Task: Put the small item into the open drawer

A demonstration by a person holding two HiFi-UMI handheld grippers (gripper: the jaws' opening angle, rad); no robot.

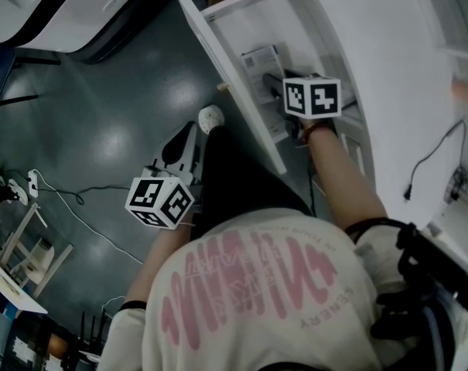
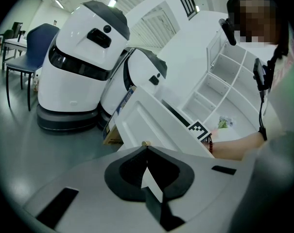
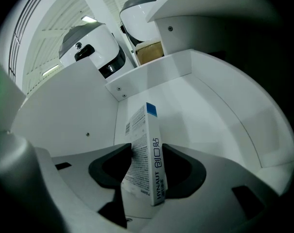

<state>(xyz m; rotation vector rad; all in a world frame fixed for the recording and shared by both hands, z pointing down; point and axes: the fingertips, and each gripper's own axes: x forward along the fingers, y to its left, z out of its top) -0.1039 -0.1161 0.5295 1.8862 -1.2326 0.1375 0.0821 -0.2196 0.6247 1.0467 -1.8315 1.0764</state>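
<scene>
The small item is a slim white box (image 3: 147,154) with a blue corner and printed text. It stands on edge inside the open white drawer (image 3: 205,110), leaning slightly, between the jaws of my right gripper (image 3: 147,152), which stand open around it. In the head view the right gripper (image 1: 284,91) reaches down into the drawer (image 1: 227,76), and the box (image 1: 261,62) shows beside it. My left gripper (image 2: 147,148) is shut on nothing and hangs in front of the drawer's front panel (image 2: 147,118), close to its brass knob (image 2: 146,143). The head view shows the left gripper (image 1: 186,139) over the dark floor.
Two white robots with dark visors (image 2: 83,57) stand behind the drawer, with a cardboard box (image 2: 112,132) at their base. A white shelf unit (image 2: 219,81) rises at right. A blue chair (image 2: 32,47) stands far left. Cables (image 1: 71,199) run over the floor.
</scene>
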